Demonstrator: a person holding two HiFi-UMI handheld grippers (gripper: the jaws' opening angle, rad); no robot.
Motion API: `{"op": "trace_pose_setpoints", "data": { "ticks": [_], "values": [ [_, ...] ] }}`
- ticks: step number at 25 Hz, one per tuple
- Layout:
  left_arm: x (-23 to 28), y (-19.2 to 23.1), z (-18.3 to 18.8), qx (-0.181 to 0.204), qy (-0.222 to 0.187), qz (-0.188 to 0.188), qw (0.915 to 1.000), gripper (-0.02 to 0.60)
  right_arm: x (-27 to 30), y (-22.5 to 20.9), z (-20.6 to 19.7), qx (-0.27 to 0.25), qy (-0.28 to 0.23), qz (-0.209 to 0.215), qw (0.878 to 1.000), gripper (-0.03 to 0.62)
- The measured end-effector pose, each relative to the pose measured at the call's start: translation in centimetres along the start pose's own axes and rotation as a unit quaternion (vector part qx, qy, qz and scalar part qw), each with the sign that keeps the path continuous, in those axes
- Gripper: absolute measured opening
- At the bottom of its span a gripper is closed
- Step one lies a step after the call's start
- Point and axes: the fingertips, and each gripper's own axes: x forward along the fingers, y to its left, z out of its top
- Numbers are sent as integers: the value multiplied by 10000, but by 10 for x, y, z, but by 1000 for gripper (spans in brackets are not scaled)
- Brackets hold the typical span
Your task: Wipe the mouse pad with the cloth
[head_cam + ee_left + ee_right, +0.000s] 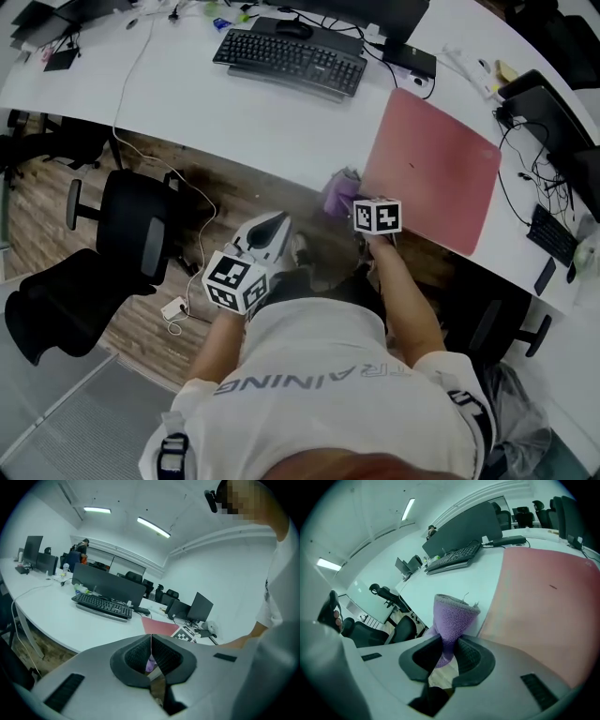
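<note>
Two grippers are in play. My right gripper [449,645] pinches the purple cloth [452,613], bunched just beside the near corner of the red mouse pad [543,597] at the white desk [234,108] edge, perhaps touching it. My left gripper [151,644] is pressed together on nothing, off the desk.

Desk: long, white, curved [187,103].
Floor: wood planks [122,333] below the desk's near edge.
Chairs: black office chairs [136,225] beside the desk.
On desk: black keyboard [289,58], dark monitors [108,585].
Ceiling: white, strip lights [152,527] above the desk.
</note>
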Motion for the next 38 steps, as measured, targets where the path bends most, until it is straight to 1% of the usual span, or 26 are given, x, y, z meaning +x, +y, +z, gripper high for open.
{"op": "trace_pose_setpoints", "data": {
  "ticks": [4,7,10,15,20,28,34,38],
  "values": [
    [16,-27,3,55,16,-92,9999,32,-15,-22,-6,127,-3,4,9999,92],
    [27,-49,3,111,63,-84,9999,32,-28,-38,-11,138,31,30,9999,92],
    [38,-69,5,96,14,-53,9999,32,-42,-56,-16,168,39,49,9998,92],
    [53,-101,9,182,-46,-12,9998,32,-68,-86,-30,290,77,105,9995,92],
    [71,-132,14,258,-130,-45,9996,32,-97,-118,-41,309,87,34,9995,92],
    [113,-188,16,445,-143,-374,9982,32,-148,-178,-64,576,-49,-175,9982,92],
    [147,-231,17,577,-92,-756,9954,32,-190,-224,-82,868,-221,-425,9951,92],
    [167,-258,10,662,-17,-1012,9927,32,-218,-255,-98,1084,-392,-642,9913,92]
  ]
}}
